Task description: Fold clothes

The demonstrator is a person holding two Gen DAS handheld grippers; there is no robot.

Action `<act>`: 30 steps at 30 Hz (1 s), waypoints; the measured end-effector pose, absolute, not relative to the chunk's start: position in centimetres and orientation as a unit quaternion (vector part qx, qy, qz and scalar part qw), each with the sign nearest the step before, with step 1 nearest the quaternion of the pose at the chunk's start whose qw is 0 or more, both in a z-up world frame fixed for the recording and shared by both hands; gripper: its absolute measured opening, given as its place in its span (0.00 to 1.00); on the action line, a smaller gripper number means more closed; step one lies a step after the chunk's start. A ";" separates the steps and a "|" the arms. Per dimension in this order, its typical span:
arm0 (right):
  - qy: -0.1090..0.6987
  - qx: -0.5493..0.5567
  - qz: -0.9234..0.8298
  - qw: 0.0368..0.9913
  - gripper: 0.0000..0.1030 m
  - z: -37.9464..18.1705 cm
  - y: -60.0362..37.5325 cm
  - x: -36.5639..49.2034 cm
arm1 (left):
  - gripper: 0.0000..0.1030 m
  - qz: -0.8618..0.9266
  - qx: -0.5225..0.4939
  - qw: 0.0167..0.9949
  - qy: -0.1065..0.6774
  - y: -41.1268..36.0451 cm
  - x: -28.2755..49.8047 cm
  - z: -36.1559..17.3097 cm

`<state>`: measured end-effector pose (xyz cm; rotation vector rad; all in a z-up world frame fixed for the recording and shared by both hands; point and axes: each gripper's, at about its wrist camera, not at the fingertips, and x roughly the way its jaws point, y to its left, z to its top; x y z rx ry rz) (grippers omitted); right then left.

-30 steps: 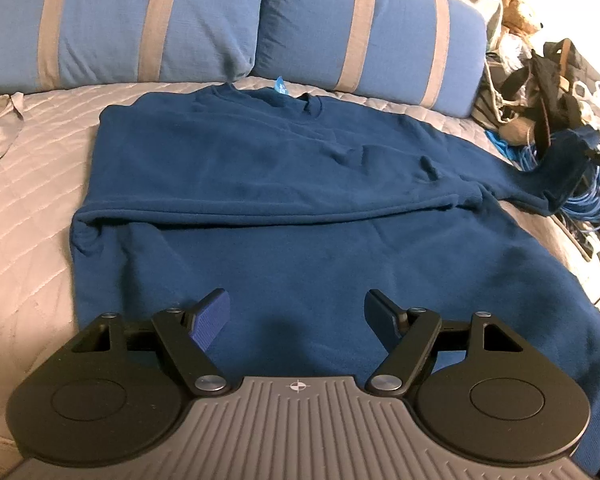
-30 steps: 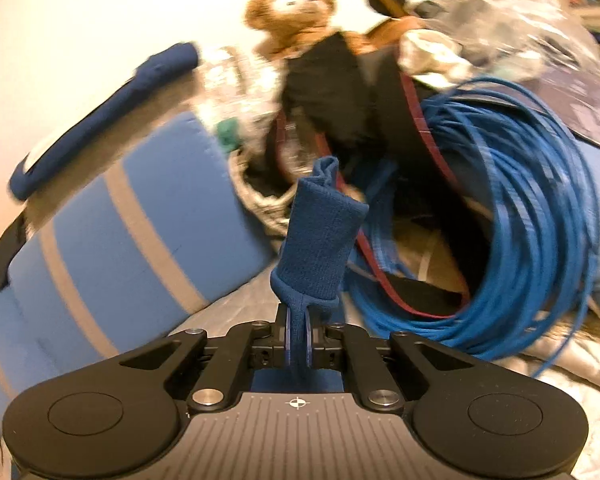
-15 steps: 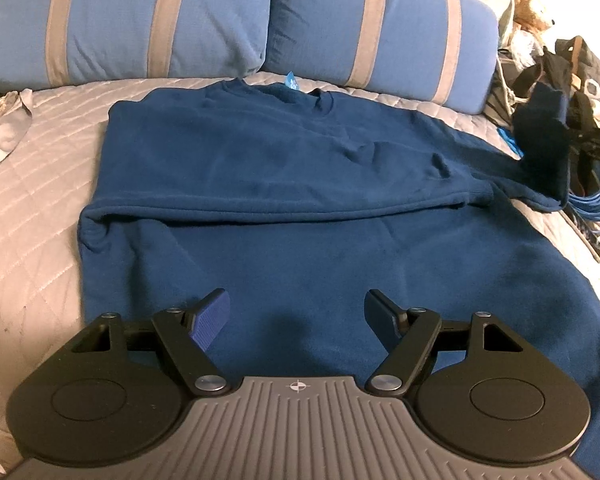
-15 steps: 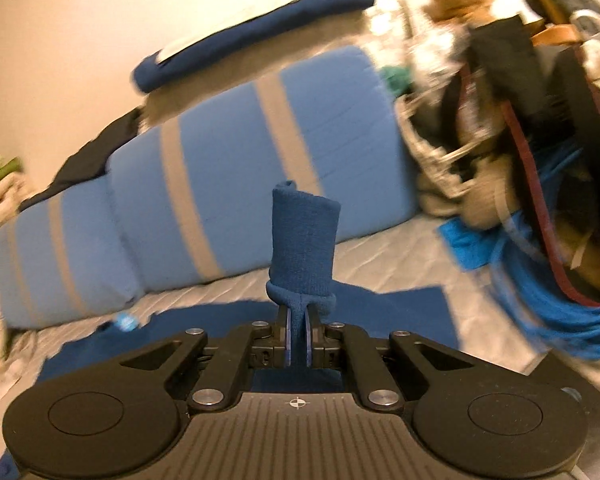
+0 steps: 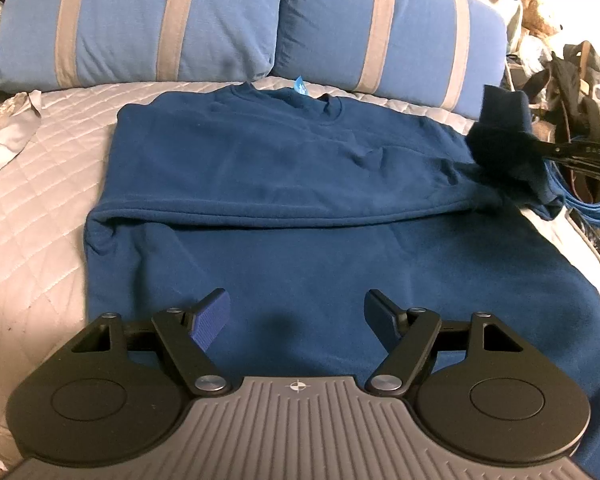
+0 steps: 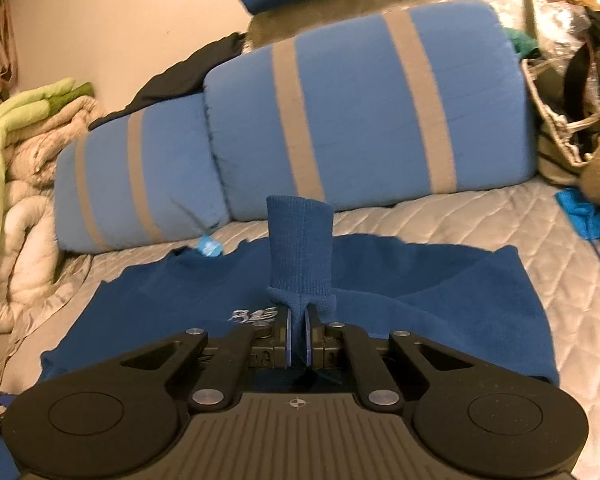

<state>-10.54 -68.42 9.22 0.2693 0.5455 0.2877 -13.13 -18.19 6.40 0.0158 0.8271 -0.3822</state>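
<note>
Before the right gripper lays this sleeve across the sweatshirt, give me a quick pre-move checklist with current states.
1. Sleeve cuff clamped in right gripper: ok.
2. Left gripper open, holding nothing, above the sweatshirt: ok.
3. Other sleeve already folded across the body: ok.
4. Body lies flat on the quilt: ok, slight wrinkles.
5. Carried sleeve free of the blue cable coil: cannot tell.

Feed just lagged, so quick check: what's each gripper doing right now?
Left gripper: open, empty, above the blue sweatshirt.
Right gripper: shut on the sweatshirt's sleeve cuff, holding it lifted off the bed.
</note>
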 end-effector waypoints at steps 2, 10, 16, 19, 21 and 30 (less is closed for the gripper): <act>0.267 0.127 0.143 0.945 0.08 9.4 -67.5 -10.6 | 0.72 -0.186 0.007 0.898 0.398 -18.2 -13.2 6.4; 0.257 0.074 0.177 0.947 0.08 10.4 -62.7 -11.0 | 0.72 -0.190 0.004 0.900 0.392 -17.8 -13.4 6.5; 0.257 0.002 0.197 0.946 0.08 10.2 -57.9 -10.5 | 0.72 -0.194 0.000 0.902 0.387 -17.6 -13.6 6.5; 0.256 -0.048 0.201 0.944 0.08 9.5 -55.0 -10.5 | 0.72 -0.196 -0.005 0.901 0.387 -17.5 -13.6 6.6; 0.274 -0.097 0.212 0.933 0.10 8.7 -53.0 -10.4 | 0.72 -0.197 -0.011 0.900 0.388 -17.3 -13.6 6.6; 0.306 -0.201 0.233 0.901 0.69 7.7 -51.8 -13.7 | 0.72 -0.212 -0.059 0.877 0.428 -16.9 -11.6 7.7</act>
